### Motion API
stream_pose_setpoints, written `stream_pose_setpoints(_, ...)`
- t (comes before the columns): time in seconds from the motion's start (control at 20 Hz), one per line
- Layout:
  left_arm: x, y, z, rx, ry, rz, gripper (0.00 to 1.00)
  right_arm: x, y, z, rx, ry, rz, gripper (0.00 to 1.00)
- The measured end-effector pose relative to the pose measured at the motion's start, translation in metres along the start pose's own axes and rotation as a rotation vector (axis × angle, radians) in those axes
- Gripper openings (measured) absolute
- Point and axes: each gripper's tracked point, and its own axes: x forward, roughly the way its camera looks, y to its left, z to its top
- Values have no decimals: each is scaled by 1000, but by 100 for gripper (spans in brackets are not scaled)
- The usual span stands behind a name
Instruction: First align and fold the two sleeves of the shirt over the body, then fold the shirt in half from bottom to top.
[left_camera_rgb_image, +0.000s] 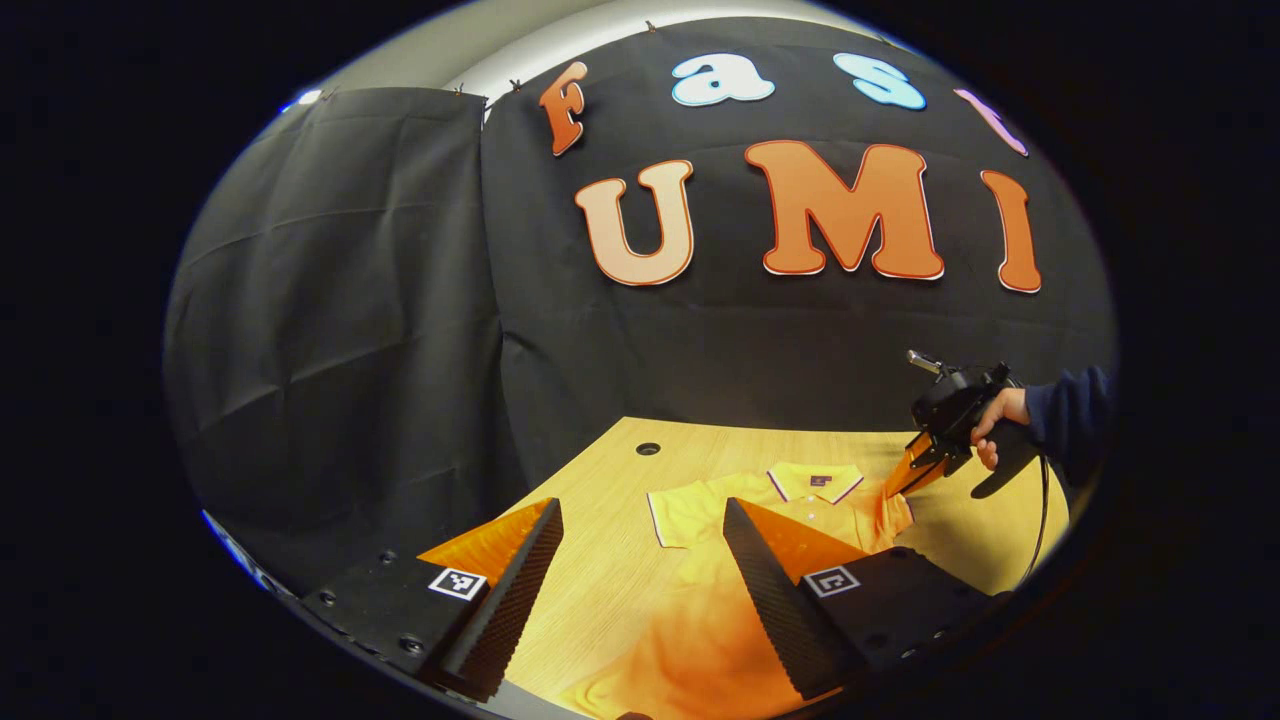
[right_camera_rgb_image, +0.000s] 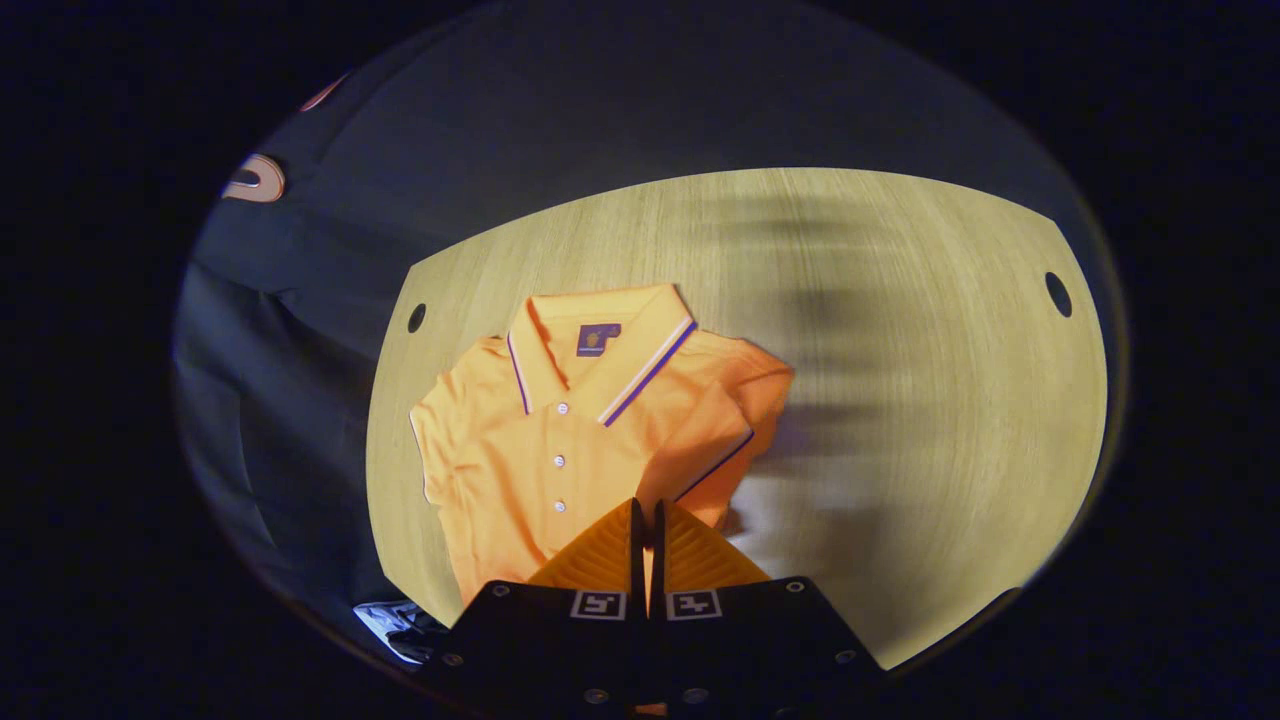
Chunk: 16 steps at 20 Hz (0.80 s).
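The orange shirt (right_camera_rgb_image: 560, 440) lies face up on the wooden counter (right_camera_rgb_image: 900, 400), collar toward the booth's black wall. In the right gripper view one sleeve (right_camera_rgb_image: 725, 440) is folded in over the body; the hem is hidden behind the right gripper (right_camera_rgb_image: 647, 530), whose fingers are nearly together with a thin slit between them. Whether any cloth sits in that slit is hard to make out. In the left gripper view the left gripper (left_camera_rgb_image: 640, 540) hangs above the shirt's lower part with its fingers wide apart, holding nothing, and they cover part of the shirt. Farther off there, a hand (left_camera_rgb_image: 990, 420) in a dark sleeve holds the other gripper, tip down at the shirt's shoulder; contact is unclear.
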Motion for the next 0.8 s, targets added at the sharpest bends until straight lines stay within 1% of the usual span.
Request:
stream_pose_setpoints(0.1,-3,4,-3,-1,7,11,99,8,12,-2,-34,18,5,0)
stream_pose_setpoints(0.2,-2,4,-6,-4,14,19,99,15,25,-2,-42,36,13,1)
stream_pose_setpoints(0.4,-5,3,-9,3,27,25,99,27,56,2,-44,42,71,2)
stream_pose_setpoints(0.45,-6,2,-10,10,29,26,99,29,60,2,-46,50,81,4)
stream_pose_setpoints(0.55,-8,1,-11,23,32,27,99,31,66,-4,-58,64,97,9)
stream_pose_setpoints(0.6,-8,0,-11,26,34,24,99,30,68,-5,-74,65,104,32)
stream_pose_setpoints(0.65,-6,-2,-14,29,40,22,99,31,68,-6,-93,66,112,31)
stream_pose_setpoints(0.7,-5,-3,-16,29,46,20,99,26,69,-6,-110,56,123,57)
stream_pose_setpoints(0.8,2,-4,-19,22,62,13,99,18,65,-3,-127,25,135,73)
